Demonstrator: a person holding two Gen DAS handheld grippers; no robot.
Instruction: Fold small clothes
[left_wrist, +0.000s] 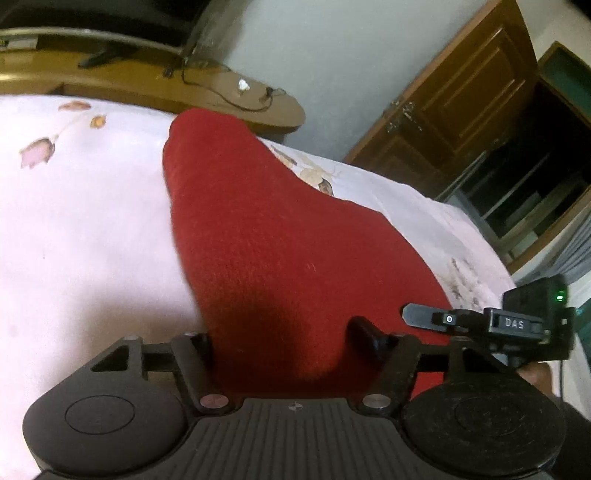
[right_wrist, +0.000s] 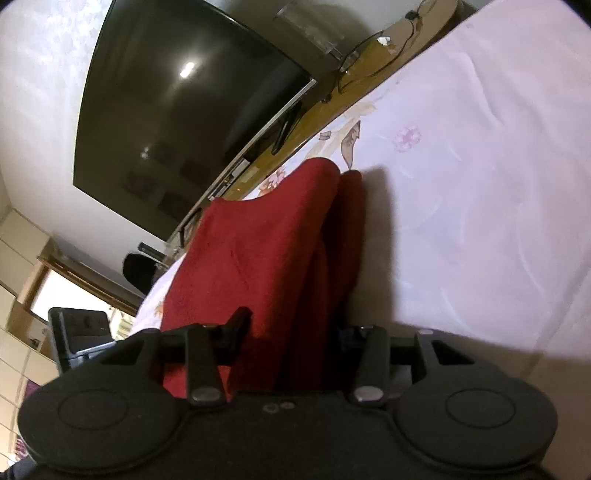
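Between the fingers of the left claw (left_wrist: 284, 332) sits the near edge of the red cloth (left_wrist: 258, 229); the fingers stand apart with the fabric filling the gap, and whether they actually pinch it cannot be told. The right claw (right_wrist: 291, 328) is the same: red cloth bunched between spread fingers, grip unclear. In the left wrist view the right claw shows just beside the cloth's near right corner.

From the claws the red cloth runs away over the bed (left_wrist: 74, 221), lifted off it and narrowing to a rounded far end. In the right wrist view it hangs in two layers with a dark fold between them, casting a shadow on the sheet just right of the cloth.

The bed's pale flowered sheet lies bare on both sides of the cloth, with the widest open stretch to its left in the left wrist view and to its right in the right wrist view. Beyond the cloth's far end the bed stops at a wooden desk (left_wrist: 155, 85) carrying loose cables (left_wrist: 229, 92) and a television (right_wrist: 177, 122) on a stand. Right of the cloth, past the bed's edge, stands a brown wooden door (left_wrist: 461, 96) beside a dark open doorway.
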